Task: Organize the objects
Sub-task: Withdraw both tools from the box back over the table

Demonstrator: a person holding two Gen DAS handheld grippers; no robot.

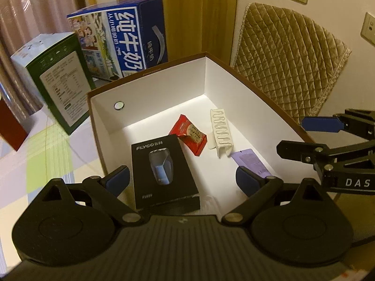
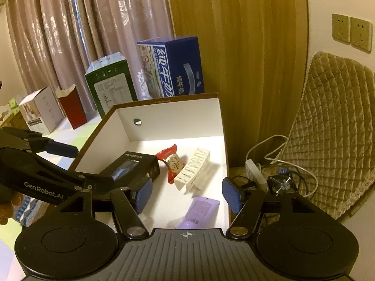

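Note:
An open brown box with white inside walls [image 1: 150, 89] [image 2: 173, 121] holds a black FLYCO shaver box [image 1: 164, 171] [image 2: 131, 166], a red snack packet [image 1: 188, 134] [image 2: 171, 161], a white hair claw clip [image 1: 221, 131] [image 2: 192, 171] and a purple tube [image 1: 253, 161] [image 2: 201, 210]. My left gripper [image 1: 182, 180] [image 2: 86, 164] hangs open over the shaver box, its pads wider than the box and not pressing on it. My right gripper [image 2: 187, 195] [image 1: 304, 138] stands open above the purple tube, which lies loose on the box floor.
Behind the box stand a blue milk carton [image 1: 121, 39] and a green carton [image 1: 61, 79]; a red box [image 2: 72, 107] and a white box [image 2: 39, 110] are further left. A quilted chair cushion [image 1: 288, 53] is to the right, with a power strip and cables [image 2: 255, 171] below it.

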